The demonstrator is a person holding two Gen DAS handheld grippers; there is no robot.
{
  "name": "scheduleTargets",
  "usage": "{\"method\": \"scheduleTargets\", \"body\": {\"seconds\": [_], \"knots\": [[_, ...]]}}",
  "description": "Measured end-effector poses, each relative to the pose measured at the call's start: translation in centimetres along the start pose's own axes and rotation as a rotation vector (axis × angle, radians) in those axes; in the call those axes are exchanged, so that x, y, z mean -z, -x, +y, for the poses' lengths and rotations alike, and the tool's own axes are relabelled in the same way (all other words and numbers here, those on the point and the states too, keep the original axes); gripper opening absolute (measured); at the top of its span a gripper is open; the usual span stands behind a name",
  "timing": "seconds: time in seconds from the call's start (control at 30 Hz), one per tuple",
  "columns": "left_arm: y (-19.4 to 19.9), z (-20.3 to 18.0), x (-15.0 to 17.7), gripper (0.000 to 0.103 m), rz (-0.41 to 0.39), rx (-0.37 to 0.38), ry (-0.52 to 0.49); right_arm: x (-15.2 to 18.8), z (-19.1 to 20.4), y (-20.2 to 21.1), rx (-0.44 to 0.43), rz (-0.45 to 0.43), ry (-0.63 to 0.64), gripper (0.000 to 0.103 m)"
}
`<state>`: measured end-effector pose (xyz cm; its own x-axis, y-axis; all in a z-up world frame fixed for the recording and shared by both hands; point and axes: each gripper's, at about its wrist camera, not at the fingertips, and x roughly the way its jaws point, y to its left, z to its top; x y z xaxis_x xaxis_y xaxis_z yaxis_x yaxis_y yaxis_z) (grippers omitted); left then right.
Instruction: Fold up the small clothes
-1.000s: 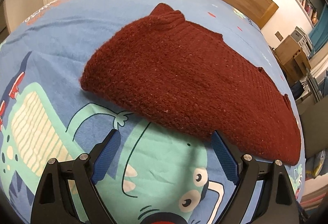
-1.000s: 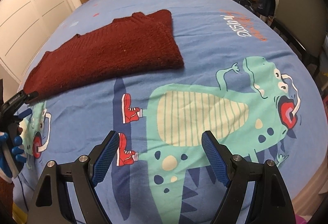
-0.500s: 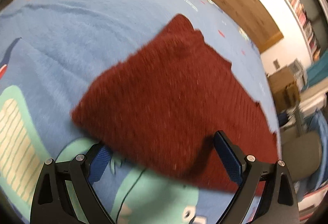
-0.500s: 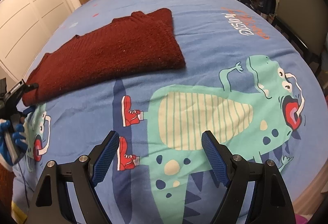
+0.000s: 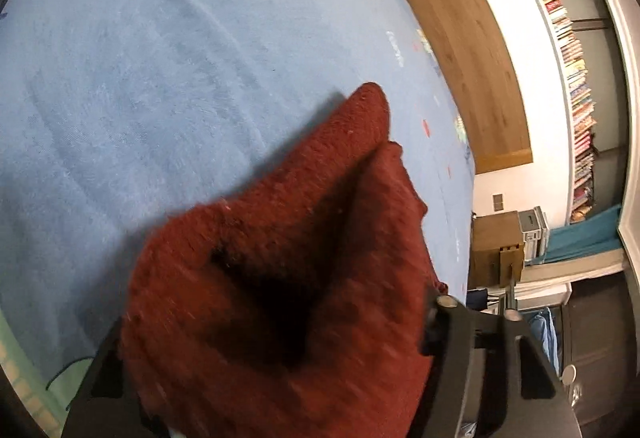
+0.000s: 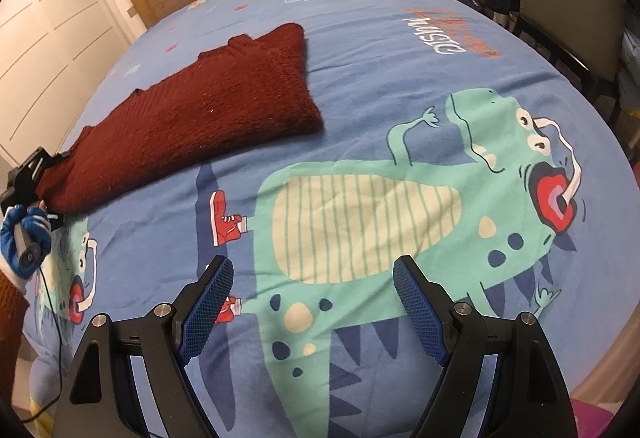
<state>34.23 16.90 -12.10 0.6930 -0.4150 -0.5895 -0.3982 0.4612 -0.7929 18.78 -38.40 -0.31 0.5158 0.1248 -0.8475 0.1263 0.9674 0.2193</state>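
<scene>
left gripper: jaws just closing onto dark red knitted sweater hem | right gripper: jaws wide, empty, over blue dinosaur-print bed cover

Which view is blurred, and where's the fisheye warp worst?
Left wrist: motion-smeared; the red sweater fills the left gripper, a dark fold at centre. Right wrist: sharp, evenly lit; the right gripper is crisp, and the bedspread bulges toward the rim.
</scene>
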Motion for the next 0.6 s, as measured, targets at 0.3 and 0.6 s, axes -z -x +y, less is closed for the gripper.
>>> {"method": "scheduleTargets", "body": {"seconds": [0.3,0.6], "knots": [[1.3,-2.9,-0.9,0.019,-0.002,-0.030,-0.045,0.9,-2.2,0.6,-0.076,-0.026,-0.087,0.083],[2.5,-8.6,1.7,0.019,0.008,0.001,-0.102,1.6,-3.1,1.1,-0.166,-0.049,-0.126,0.083]]}}
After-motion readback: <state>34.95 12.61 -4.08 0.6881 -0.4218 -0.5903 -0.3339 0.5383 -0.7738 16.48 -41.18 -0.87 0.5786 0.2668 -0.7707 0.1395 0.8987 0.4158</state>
